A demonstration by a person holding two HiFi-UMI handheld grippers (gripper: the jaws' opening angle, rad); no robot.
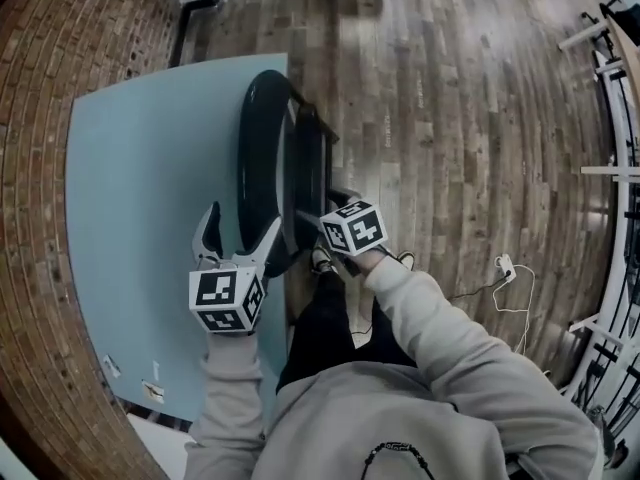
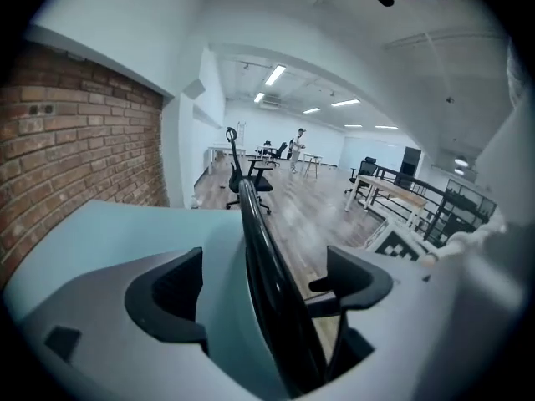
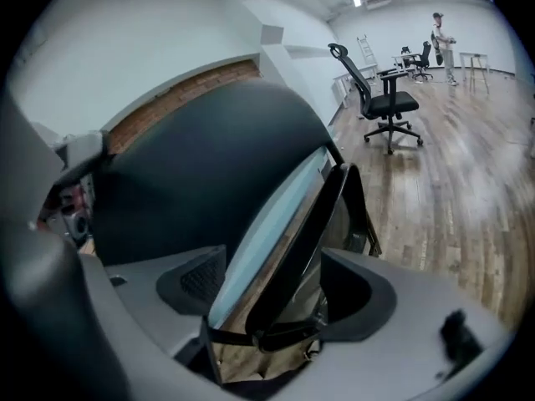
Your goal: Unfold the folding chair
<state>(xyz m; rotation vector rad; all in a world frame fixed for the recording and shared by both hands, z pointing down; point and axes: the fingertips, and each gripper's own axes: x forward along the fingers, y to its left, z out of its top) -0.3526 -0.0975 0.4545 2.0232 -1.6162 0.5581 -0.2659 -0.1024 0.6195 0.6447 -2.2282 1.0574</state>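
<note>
Standing folded at the centre of the head view, the folding chair (image 1: 262, 158) sits at the right edge of a pale blue surface (image 1: 140, 208). Your left gripper (image 2: 267, 286) has its fingers (image 2: 167, 295) spread, with the chair's black rim running between them. Your right gripper (image 3: 280, 286) is spread too, straddling the chair's frame.

Black folding chair (image 1: 262, 148). Pale blue-green surface (image 1: 140, 198). Red-brown brick wall (image 1: 40, 168). Floor (image 1: 450, 118) of streaky brown and grey wood planks. Grey left tool (image 1: 240, 223) and grey right tool (image 3: 276, 282), their cubes (image 1: 226, 300) patterned with black-and-white squares. Light grey sleeves (image 1: 440, 338).
</note>
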